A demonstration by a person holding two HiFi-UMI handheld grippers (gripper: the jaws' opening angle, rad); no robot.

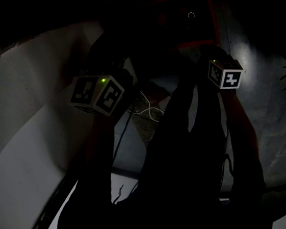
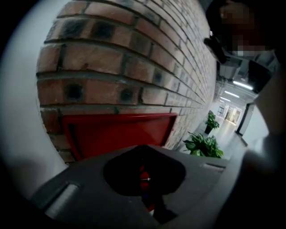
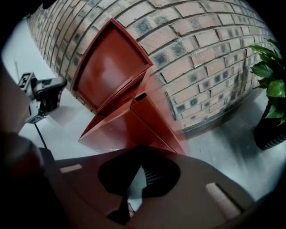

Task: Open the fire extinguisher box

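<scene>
Two grippers face the fire extinguisher box (image 3: 129, 127), a red metal cabinet standing on the floor (image 3: 223, 147) at the floor's edge along the foot of the brick wall (image 3: 201, 53), with its long side parallel to that wall. On the left gripper (image 2: 144, 179) the jaws are closed together. A thin red sliver shows in the slit between them, and it cannot be determined whether that is a held part or the box seen beyond. On the right gripper (image 3: 134, 188) the jaws stand a little apart, with pale floor visible in the wedge between them and nothing held. In the right gripper view the box lies ahead of the jaws and to their left. A broad rimmed panel (image 3: 111, 67) stands up against the bricks, and below it a face with a dark slot (image 3: 140, 96) slopes toward the camera, so the box appears at least partly open. The left gripper shows at the left margin of that view, just beside the rimmed panel's outer edge, and is judged the nearer of the two to it. The slotted face lies on the right gripper's side, so any further opening would likely fall to that gripper. A potted plant (image 3: 270, 85) stands on the floor well to the right of the box. The head view is too dark to confirm contact.
</scene>
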